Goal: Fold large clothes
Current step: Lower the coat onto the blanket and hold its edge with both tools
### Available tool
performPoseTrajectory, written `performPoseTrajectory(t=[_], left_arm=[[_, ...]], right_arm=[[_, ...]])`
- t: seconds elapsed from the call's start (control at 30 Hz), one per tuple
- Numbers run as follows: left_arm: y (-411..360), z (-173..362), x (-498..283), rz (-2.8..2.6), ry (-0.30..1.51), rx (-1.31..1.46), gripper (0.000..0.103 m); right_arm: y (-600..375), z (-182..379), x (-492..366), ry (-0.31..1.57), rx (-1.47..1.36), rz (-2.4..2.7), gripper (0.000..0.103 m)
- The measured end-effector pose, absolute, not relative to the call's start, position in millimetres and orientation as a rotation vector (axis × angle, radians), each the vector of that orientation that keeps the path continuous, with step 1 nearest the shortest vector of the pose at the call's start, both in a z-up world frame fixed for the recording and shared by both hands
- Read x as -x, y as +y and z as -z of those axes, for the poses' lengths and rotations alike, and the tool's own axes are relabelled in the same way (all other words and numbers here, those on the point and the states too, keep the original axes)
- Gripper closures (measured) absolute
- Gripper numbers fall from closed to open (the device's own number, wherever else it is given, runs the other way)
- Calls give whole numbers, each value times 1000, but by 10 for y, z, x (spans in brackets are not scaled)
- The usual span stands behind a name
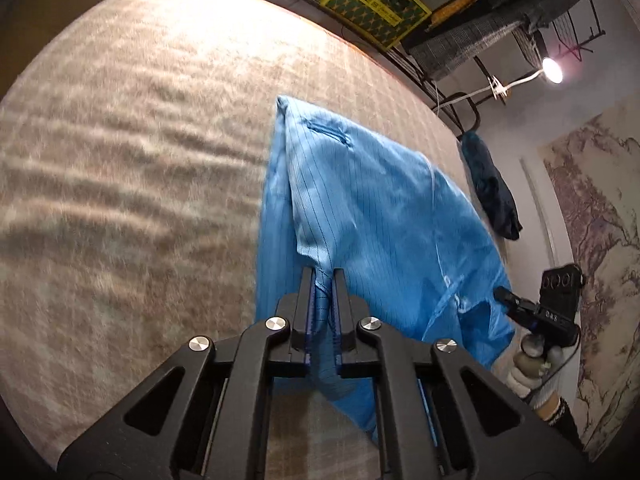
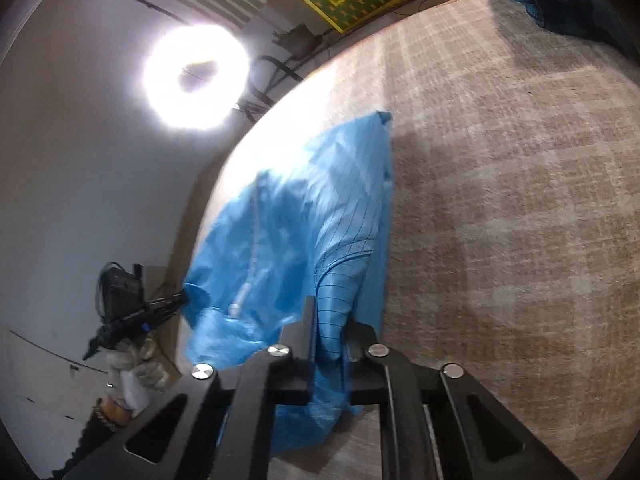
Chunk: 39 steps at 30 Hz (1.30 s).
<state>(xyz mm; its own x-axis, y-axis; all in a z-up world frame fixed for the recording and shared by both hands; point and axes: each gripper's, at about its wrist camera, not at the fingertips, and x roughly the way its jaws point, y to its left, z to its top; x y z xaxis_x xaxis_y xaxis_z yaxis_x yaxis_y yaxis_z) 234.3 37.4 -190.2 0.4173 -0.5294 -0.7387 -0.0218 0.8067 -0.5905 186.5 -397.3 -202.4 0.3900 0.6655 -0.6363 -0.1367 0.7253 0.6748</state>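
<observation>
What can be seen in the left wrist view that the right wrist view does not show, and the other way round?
Only the left wrist view shows the left claw shut on the blue garment, a small lamp, and a landscape wall hanging. Only the right wrist view shows the right claw shut on the same garment and a bright ring light. Both show the beige carpeted surface, the yellow and green box, and a dark blue cloth.
</observation>
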Motion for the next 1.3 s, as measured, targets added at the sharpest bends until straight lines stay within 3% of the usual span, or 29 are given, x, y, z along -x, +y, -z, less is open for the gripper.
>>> performPoseTrajectory(t=[0.33,0.4,0.43,0.5,0.57,0.77,0.87,0.93,1.0,1.07,1.1,1.13,1.2,1.27,1.3], left_arm=[[384,2113,-2637,274,1139,519,99],[377,2136,-2607,272,1137,492,99],[371,2130,-2591,271,1132,473,98],[390,2124,-2566,262,1131,478,94],[425,2096,-2556,245,1135,496,90],[461,2021,-2616,254,1105,544,89],[439,2074,-2681,254,1120,561,89],[405,2083,-2708,249,1121,531,89],[384,2077,-2740,250,1124,527,89],[395,2092,-2747,250,1125,541,89],[382,2096,-2788,251,1127,545,89],[377,2106,-2799,253,1128,548,89],[359,2129,-2817,259,1132,543,89],[328,2151,-2838,258,1135,525,89],[325,2168,-2848,260,1138,522,89]], right_arm=[[-3819,2193,-2156,1089,-524,-495,99],[-3777,2224,-2169,1110,-513,-558,91],[-3770,2212,-2163,1123,-507,-605,71],[-3813,2137,-2165,1104,-495,-637,47],[-3928,2052,-2206,1054,-507,-630,46],[-4194,2198,-2673,1027,-686,-558,48],[-4105,2305,-2925,1035,-729,-585,62],[-4001,2321,-3056,1051,-742,-612,79],[-3897,2245,-3083,1030,-721,-662,85],[-3846,2139,-3087,987,-710,-732,85],[-3840,2106,-3083,967,-714,-758,78],[-3851,2125,-3108,957,-735,-770,58],[-3899,2260,-3203,983,-797,-738,33],[-3978,2435,-3251,1005,-887,-674,39],[-4027,2534,-3296,1002,-948,-648,49]])
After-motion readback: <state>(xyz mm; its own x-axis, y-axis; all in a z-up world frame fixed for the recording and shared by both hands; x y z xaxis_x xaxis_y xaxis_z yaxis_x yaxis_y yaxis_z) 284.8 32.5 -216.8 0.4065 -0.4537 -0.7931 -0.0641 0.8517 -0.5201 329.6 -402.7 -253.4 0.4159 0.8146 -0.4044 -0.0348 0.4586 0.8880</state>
